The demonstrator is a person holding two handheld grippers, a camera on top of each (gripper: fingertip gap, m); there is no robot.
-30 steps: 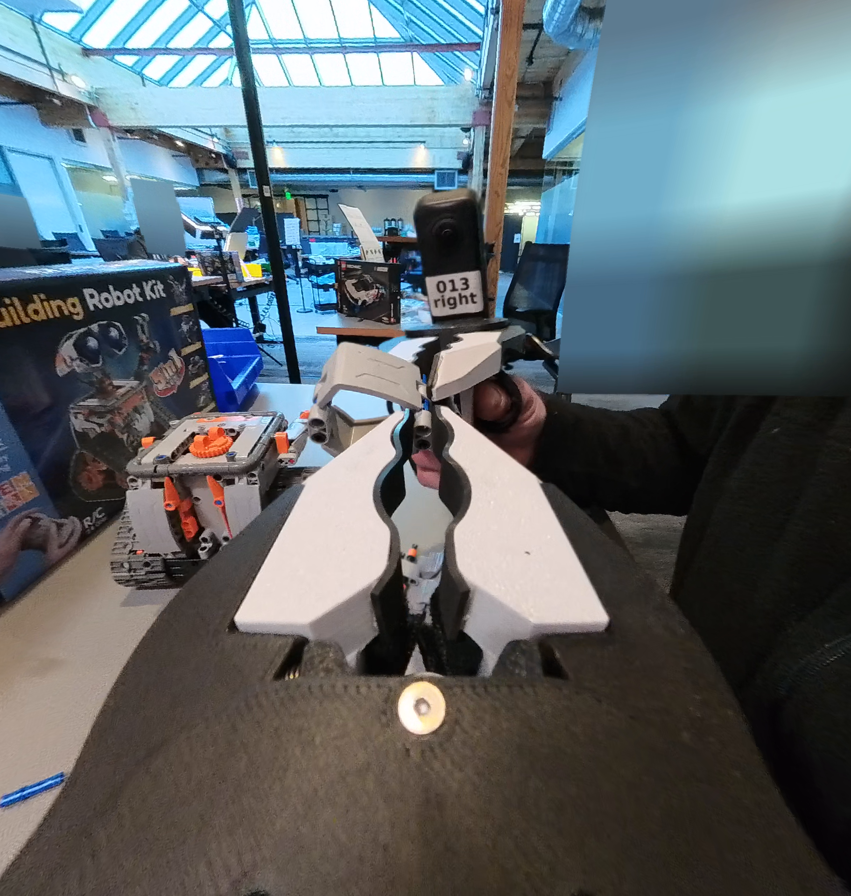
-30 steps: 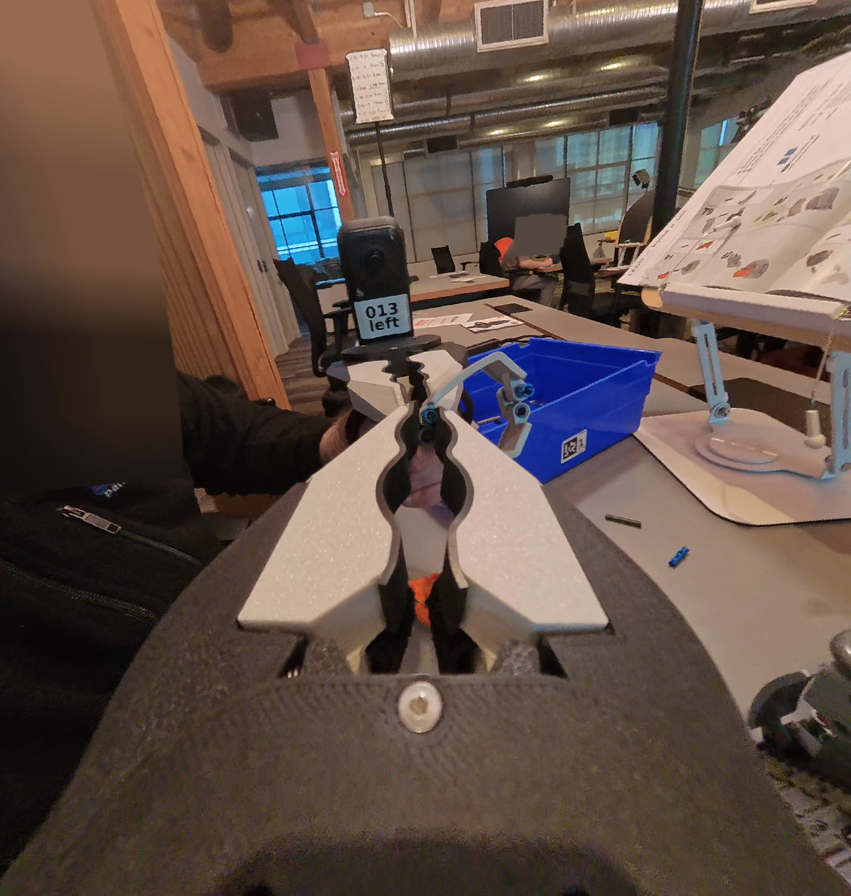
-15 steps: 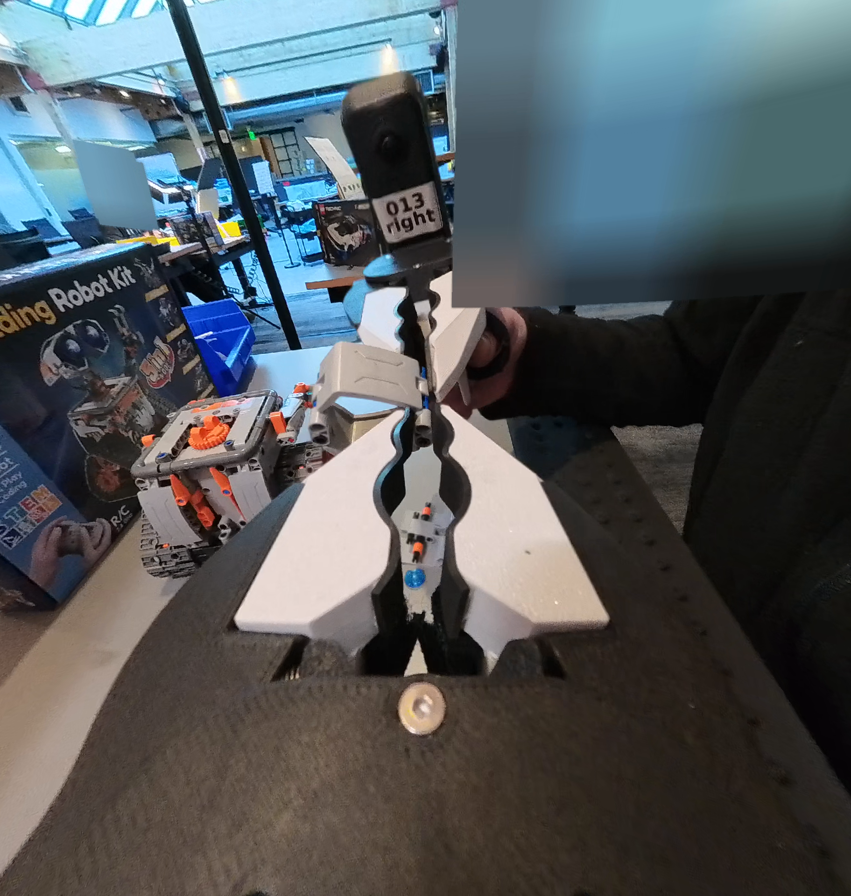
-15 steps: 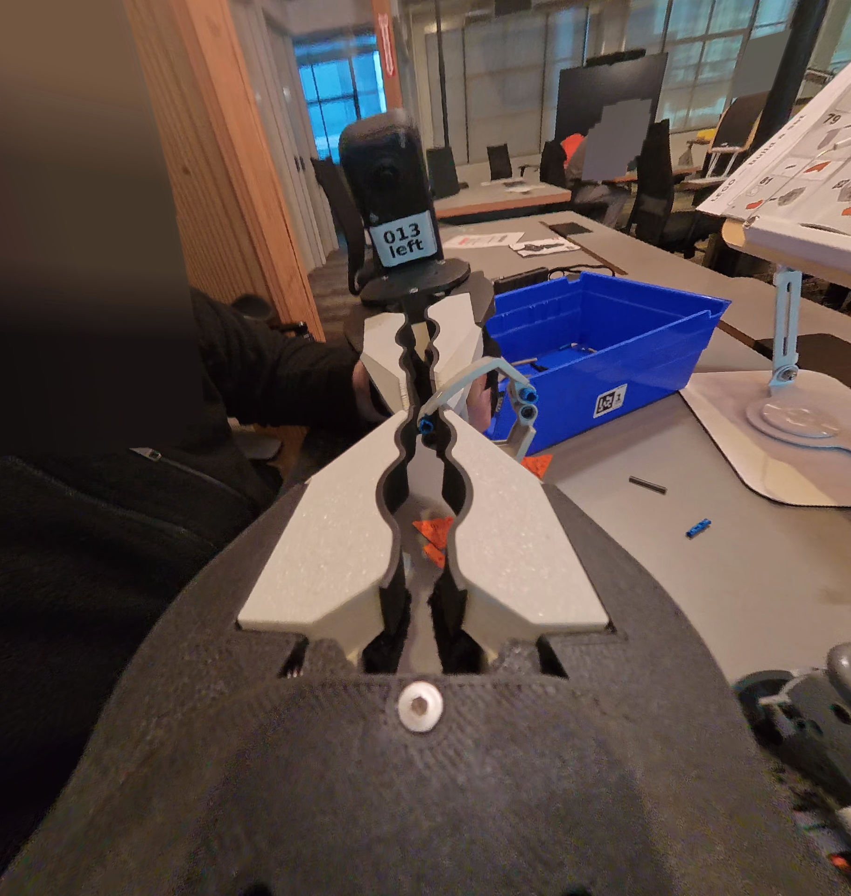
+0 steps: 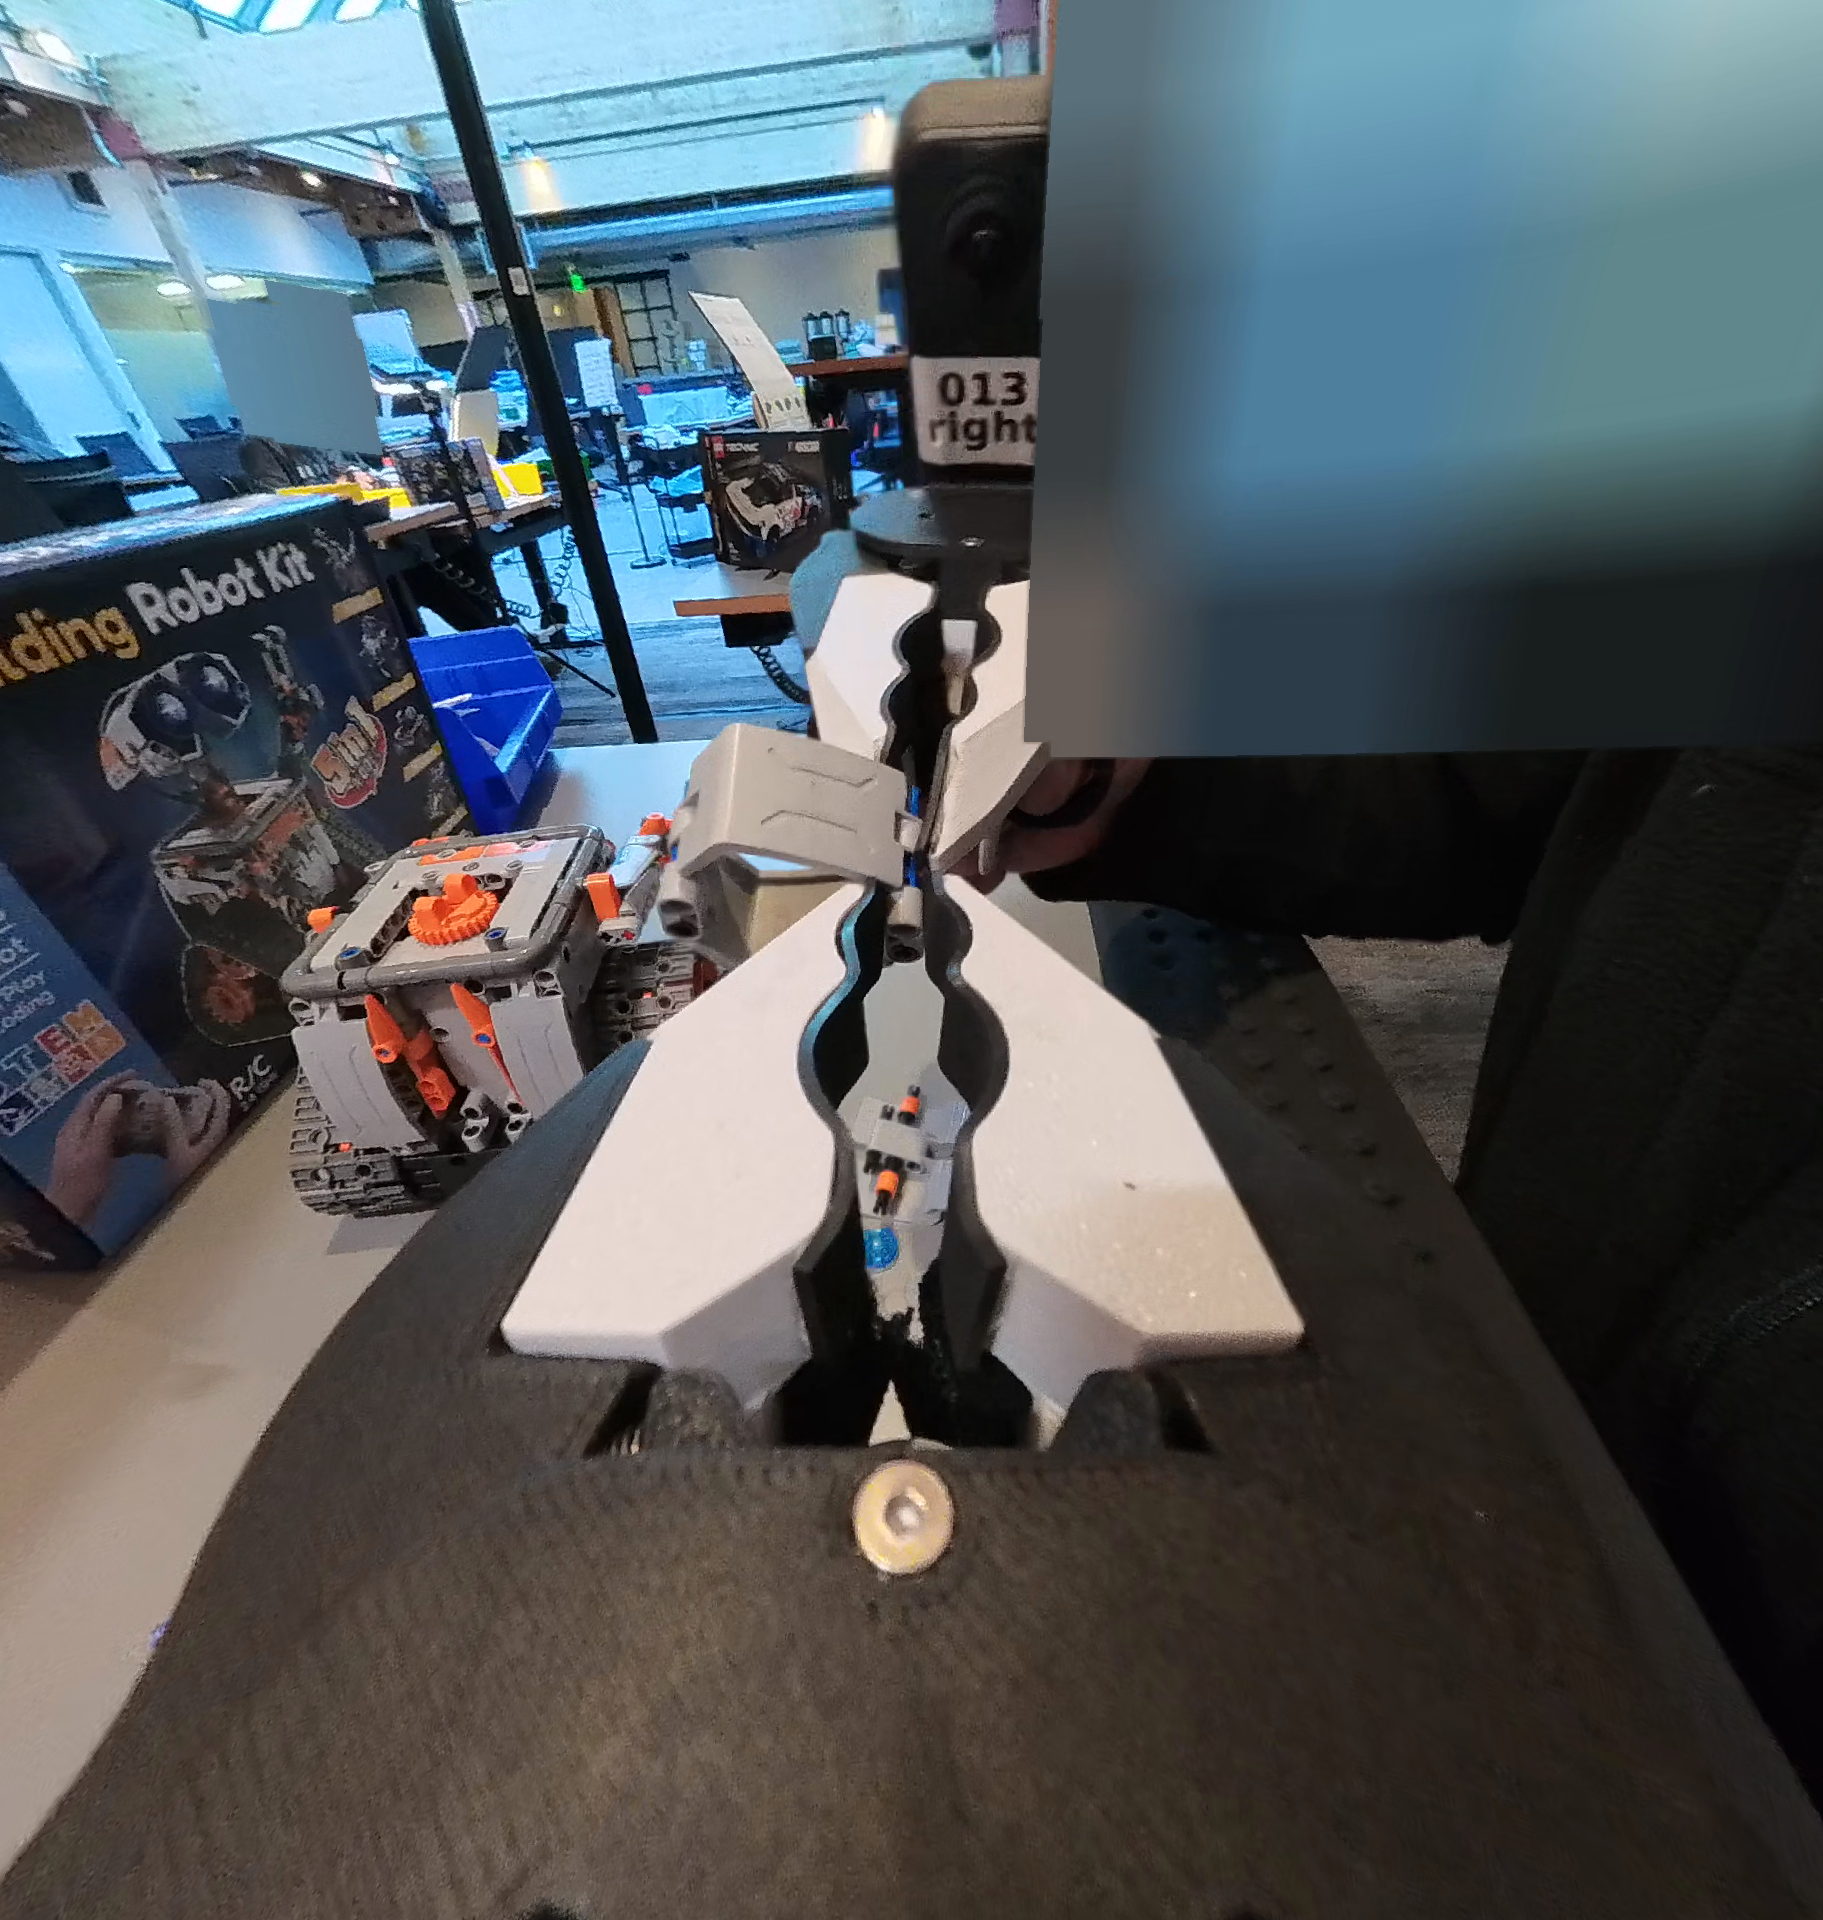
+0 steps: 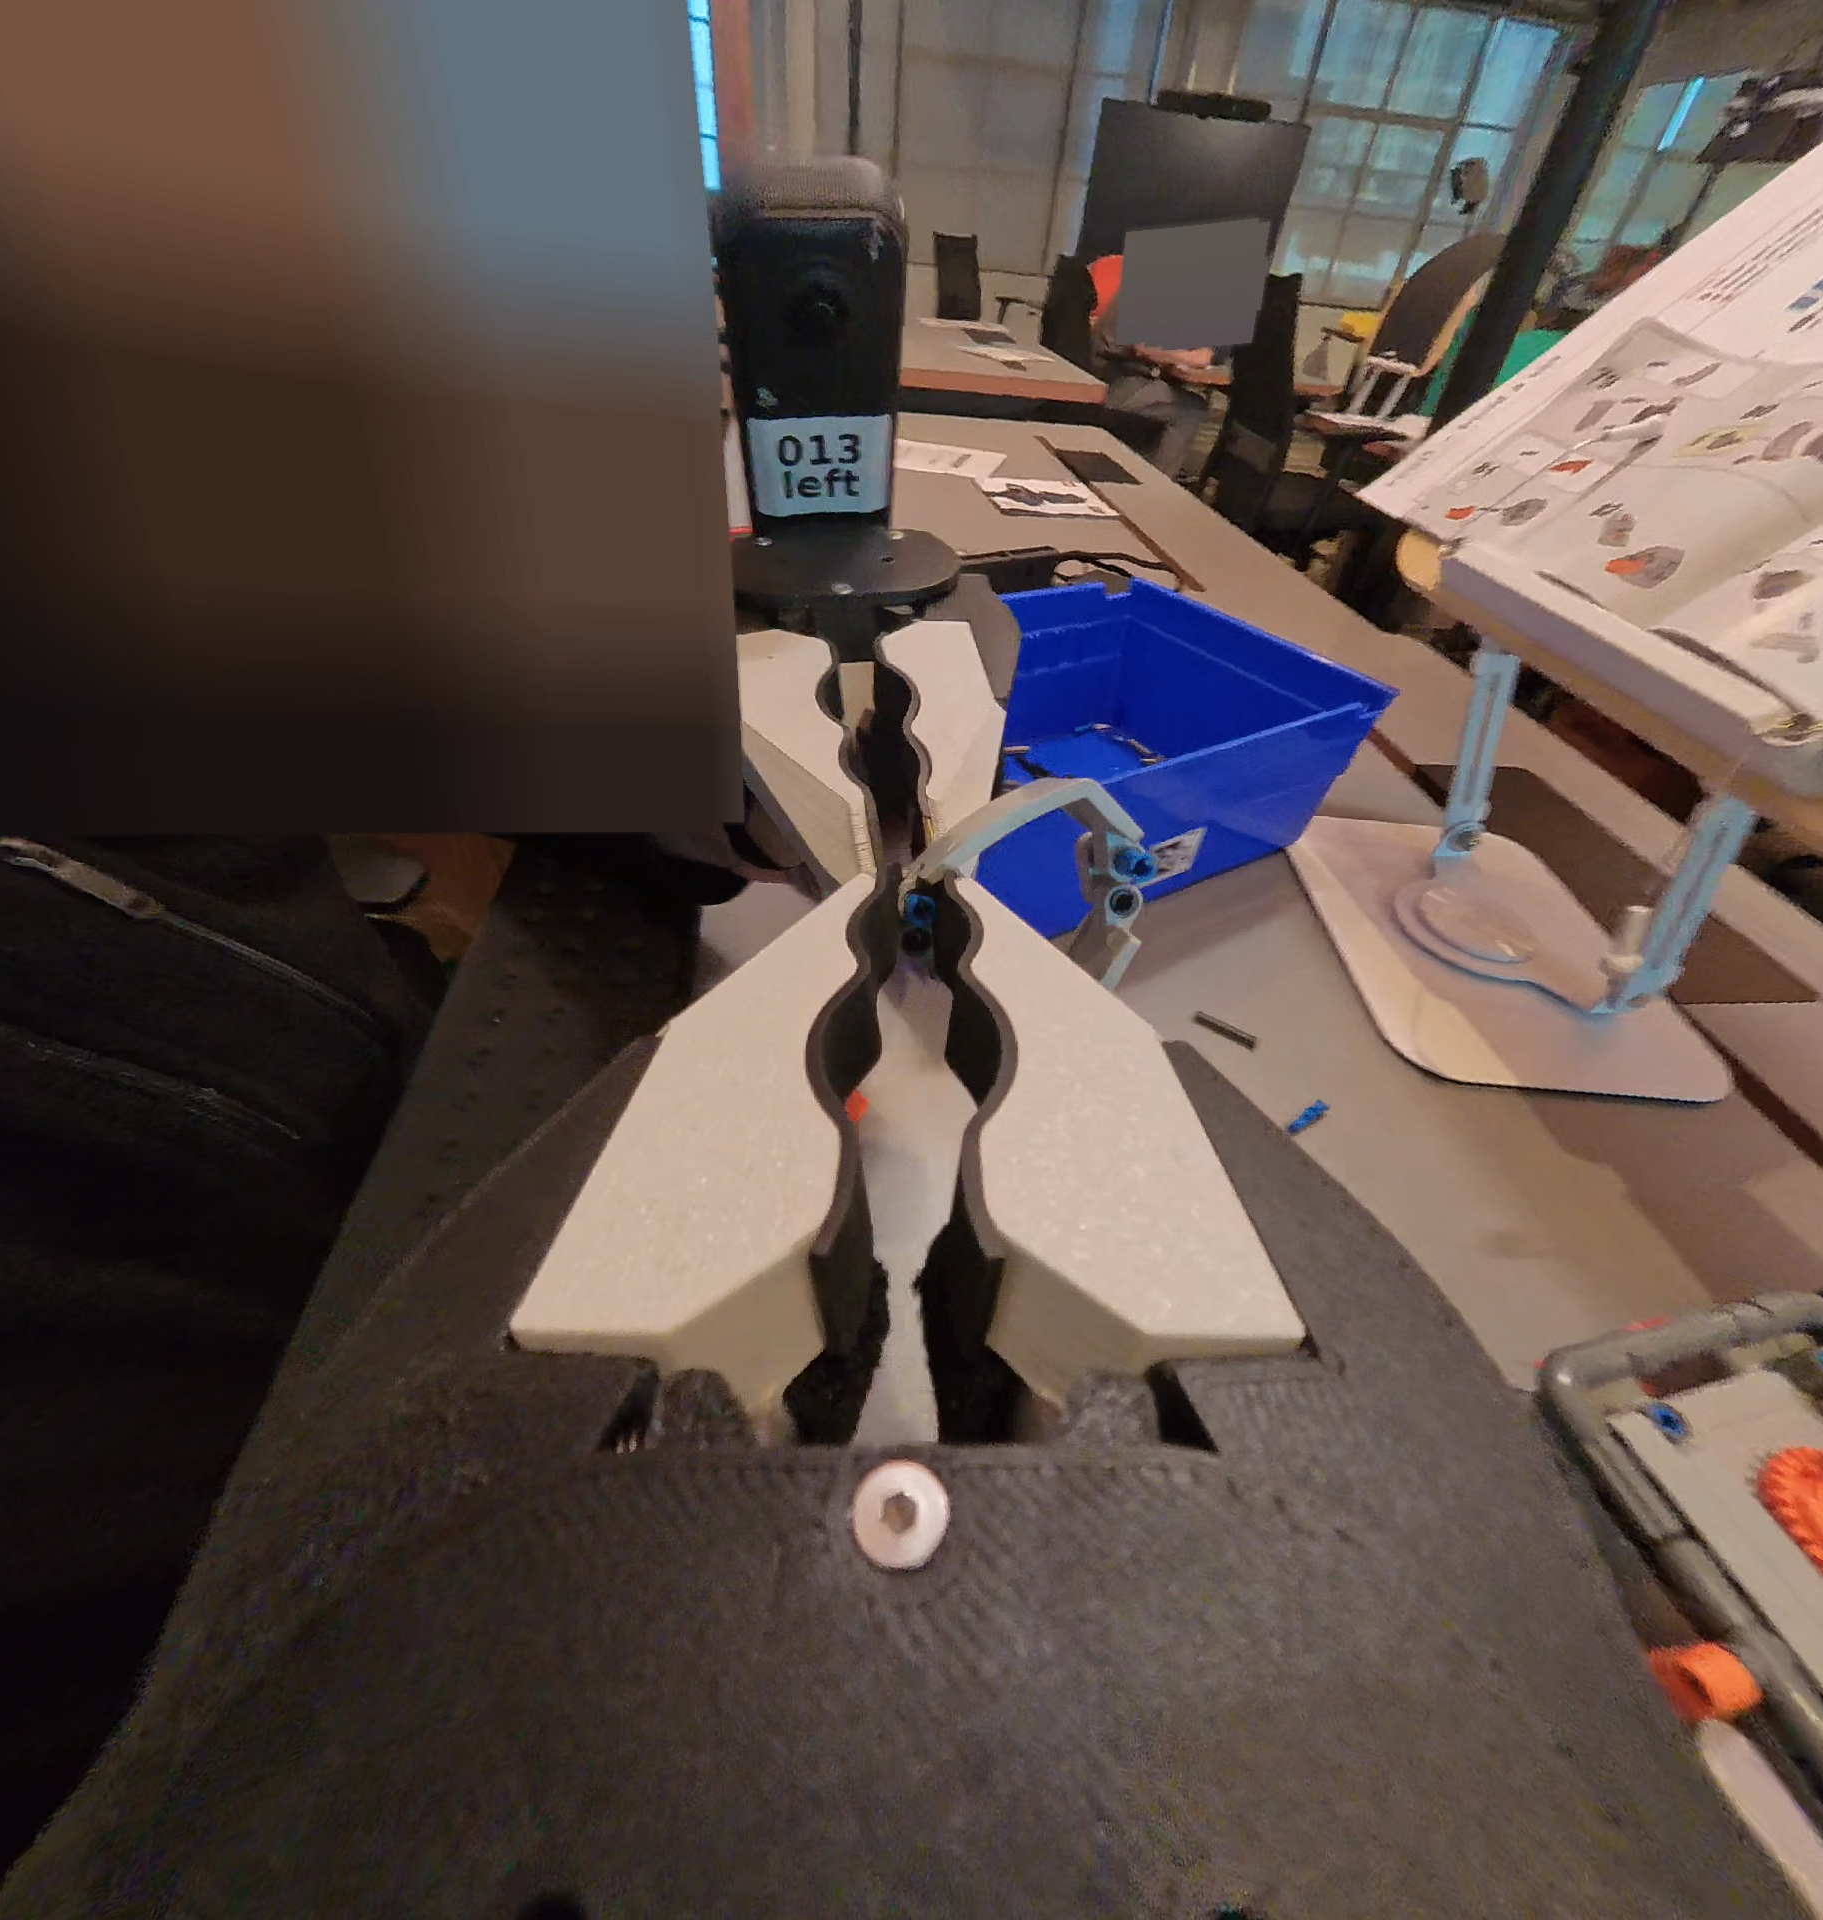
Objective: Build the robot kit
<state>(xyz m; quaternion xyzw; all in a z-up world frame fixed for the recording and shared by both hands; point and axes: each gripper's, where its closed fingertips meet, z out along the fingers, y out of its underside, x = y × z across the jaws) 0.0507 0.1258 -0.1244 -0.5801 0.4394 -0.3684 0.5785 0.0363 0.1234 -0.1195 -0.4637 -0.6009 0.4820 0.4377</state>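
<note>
We see the left gripper [image 5: 905, 914] closed on a grey panel piece [image 5: 793, 805] | right gripper [image 6: 915, 920] closed on its blue-pinned end | tracked robot model [image 5: 450, 1023] on the desk [image 5: 107, 1403] nearby.

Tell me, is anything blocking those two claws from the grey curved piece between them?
Nothing visible does. The left claw and the right claw meet tip to tip from opposite sides, and both pinch the same end of the grey curved piece. Its other end sticks out free to the side.
</note>
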